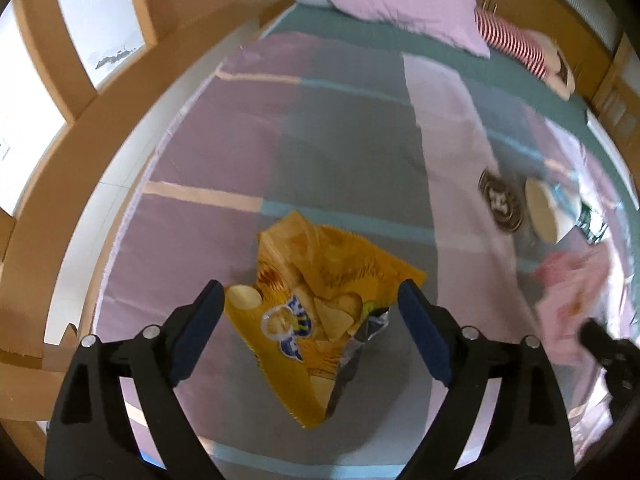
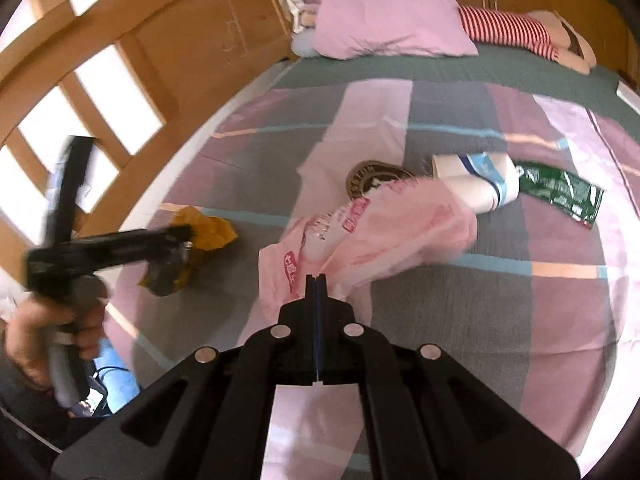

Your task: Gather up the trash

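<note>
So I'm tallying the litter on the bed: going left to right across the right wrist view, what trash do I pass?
Yellow chip bag → pink plastic bag, pinched in the shut right claw → white paper cup → green wrapper.

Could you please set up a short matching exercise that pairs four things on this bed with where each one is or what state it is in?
Things:
1. yellow chip bag
2. pink plastic bag
3. green wrapper
4. pink pillow

Places or states:
A. at the head of the bed
B. pinched in the shut right gripper
C. lying flat beside the white paper cup
D. between the open fingers of the left gripper, not gripped

Pairs: 1-D, 2-B, 3-C, 4-A
</note>
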Available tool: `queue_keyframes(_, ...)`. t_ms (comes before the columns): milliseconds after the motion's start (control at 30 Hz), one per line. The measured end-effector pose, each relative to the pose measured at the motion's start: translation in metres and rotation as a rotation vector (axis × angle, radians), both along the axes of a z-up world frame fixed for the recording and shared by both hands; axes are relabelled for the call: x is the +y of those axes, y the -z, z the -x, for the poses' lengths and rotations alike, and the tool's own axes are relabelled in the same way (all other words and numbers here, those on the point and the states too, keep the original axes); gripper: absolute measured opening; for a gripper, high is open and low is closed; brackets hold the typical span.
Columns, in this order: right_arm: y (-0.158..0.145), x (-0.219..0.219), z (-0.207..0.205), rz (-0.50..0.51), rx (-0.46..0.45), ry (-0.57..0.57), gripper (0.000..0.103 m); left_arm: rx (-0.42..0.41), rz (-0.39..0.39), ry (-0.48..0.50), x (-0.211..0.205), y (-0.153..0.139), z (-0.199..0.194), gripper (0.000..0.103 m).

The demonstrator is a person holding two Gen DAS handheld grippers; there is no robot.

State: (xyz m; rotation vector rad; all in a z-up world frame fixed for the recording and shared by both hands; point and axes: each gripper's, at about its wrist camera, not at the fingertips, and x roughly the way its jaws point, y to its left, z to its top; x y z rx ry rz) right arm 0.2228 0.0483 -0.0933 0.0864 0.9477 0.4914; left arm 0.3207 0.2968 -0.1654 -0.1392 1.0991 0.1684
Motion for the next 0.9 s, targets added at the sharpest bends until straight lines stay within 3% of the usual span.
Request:
queue_keyframes(33,-0.005,0.0,0.004,0.0,-0.009,-0.005,0.001,0.017,-0.004,0.004,-0.002,0.006,-0.001,0.076)
queue_keyframes(67,-0.009,-0.001,0.007,-0.001,-0.016,-0.009,0.001,0.033,0.008,0.01,-0.002,0.011,-0.003,0.055)
queue_keyframes(100,-0.013,-0.001,0.011,-0.004,-0.026,-0.014,0.001,0.059,0.027,0.008,-0.002,0.018,-0.004,0.047)
queue_keyframes(133,-0.018,-0.003,0.015,-0.008,-0.036,-0.018,0.001,0.058,0.038,0.004,-0.002,0.021,-0.004,0.045)
queue_keyframes(200,-0.028,-0.007,0.023,-0.013,-0.053,-0.021,0.001,0.034,0.009,0.003,-0.005,0.019,-0.003,0.031)
queue_keyframes(267,-0.041,-0.015,0.034,-0.02,-0.081,-0.017,0.001,-0.009,0.002,0.012,-0.011,0.01,0.003,0.026)
queue_keyframes(467,-0.082,-0.06,0.08,-0.07,-0.142,0.013,0.001,-0.159,0.093,0.033,-0.048,-0.037,0.06,0.023)
queue_keyframes(733,-0.126,-0.139,0.159,-0.084,-0.252,0.099,0.001,-0.303,0.034,0.254,-0.153,-0.122,0.146,0.023)
queue_keyframes(900,-0.134,-0.192,0.198,-0.052,-0.276,0.196,0.001,-0.376,0.013,0.387,-0.216,-0.16,0.187,0.023)
